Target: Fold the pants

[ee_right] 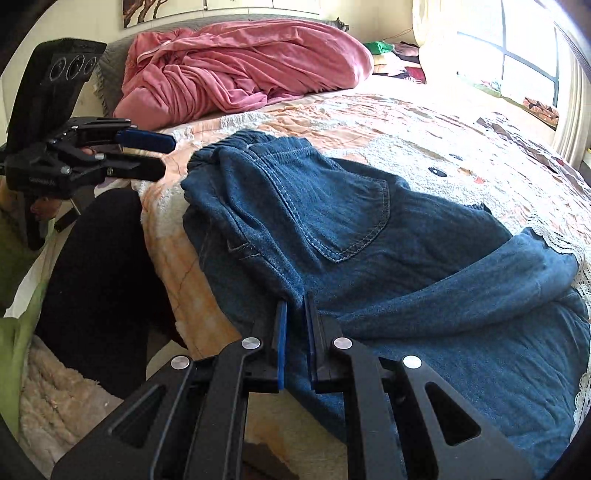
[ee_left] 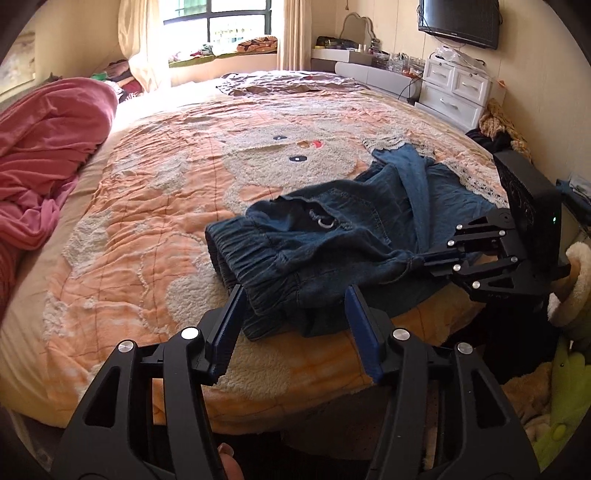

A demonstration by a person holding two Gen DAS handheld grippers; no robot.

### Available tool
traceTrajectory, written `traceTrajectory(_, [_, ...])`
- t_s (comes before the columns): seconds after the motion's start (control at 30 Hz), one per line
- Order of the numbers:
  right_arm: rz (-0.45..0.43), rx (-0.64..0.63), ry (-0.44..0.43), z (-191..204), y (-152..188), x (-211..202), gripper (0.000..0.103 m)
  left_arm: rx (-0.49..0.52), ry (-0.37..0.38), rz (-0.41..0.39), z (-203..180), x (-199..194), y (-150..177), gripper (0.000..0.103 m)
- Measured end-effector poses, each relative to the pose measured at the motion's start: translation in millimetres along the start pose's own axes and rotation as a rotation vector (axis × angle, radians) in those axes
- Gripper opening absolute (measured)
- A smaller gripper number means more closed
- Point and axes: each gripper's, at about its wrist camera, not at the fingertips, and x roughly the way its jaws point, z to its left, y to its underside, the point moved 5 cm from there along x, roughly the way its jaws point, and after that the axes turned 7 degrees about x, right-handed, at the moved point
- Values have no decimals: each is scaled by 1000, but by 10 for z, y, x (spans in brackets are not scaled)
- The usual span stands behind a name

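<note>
Blue denim pants lie bunched near the front edge of the bed, elastic waistband toward the left wrist camera, lace-trimmed legs trailing away. My left gripper is open, its blue pads standing either side of the waistband corner without pressing it. From the right wrist view, the left gripper hovers just off the waistband end of the pants. My right gripper is shut on a fold of the denim at the near edge. The left wrist view shows the right gripper pinching that same edge from the right.
An orange quilt with a white cat design covers the bed. A pink blanket is heaped at the pillow end. White drawers and a wall TV stand beyond. A person's dark-clad leg is beside the bed edge, with plush toys on the floor.
</note>
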Motion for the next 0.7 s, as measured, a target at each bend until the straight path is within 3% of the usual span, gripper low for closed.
traceTrajectory(0.27, [-21, 8, 15, 34, 35, -82, 9, -28, 88, -37, -287, 331, -527, 47])
traceTrajectory(0.5, [6, 69, -31, -19, 101, -75, 17, -47, 76, 122, -291, 779, -93, 44])
traceTrajectory(0.7, [10, 182, -133, -116, 52, -293, 27, 8, 57, 113, -364, 771, 19, 44])
